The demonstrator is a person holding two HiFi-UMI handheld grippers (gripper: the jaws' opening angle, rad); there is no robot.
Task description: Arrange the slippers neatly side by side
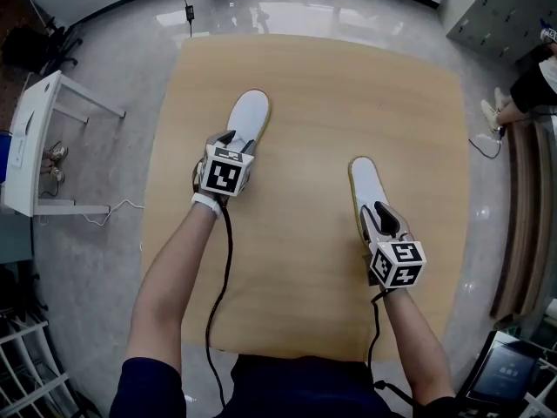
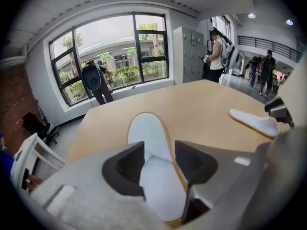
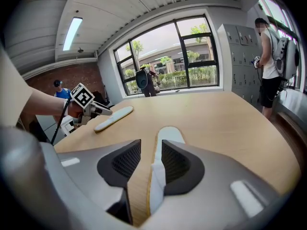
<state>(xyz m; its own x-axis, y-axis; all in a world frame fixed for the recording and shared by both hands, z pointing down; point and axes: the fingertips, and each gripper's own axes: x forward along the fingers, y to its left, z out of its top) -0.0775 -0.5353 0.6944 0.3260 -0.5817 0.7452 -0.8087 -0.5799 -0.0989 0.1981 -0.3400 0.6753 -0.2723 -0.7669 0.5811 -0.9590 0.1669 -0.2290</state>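
Two white slippers with tan sole edges lie apart on the wooden table point(image 1: 331, 85). My left gripper point(image 1: 230, 139) point(image 2: 158, 159) hangs over the heel end of the left slipper point(image 1: 250, 110) point(image 2: 147, 135). Its jaws stand apart, and the slipper's white upper fills the gap between them. My right gripper point(image 1: 379, 212) point(image 3: 151, 159) straddles the near end of the right slipper point(image 1: 363, 183) point(image 3: 169, 135). That slipper's edge rests against the right pad, and bare table shows beside the left pad. Each gripper view shows the other slipper across the table.
A white side table point(image 1: 35, 146) stands on the floor to the left, with cables beside it. Grey lockers point(image 1: 505, 7) and a seated person point(image 1: 533, 84) are at the far right. People stand by the windows point(image 2: 96, 83). A wooden bench point(image 1: 522, 225) runs along the right.
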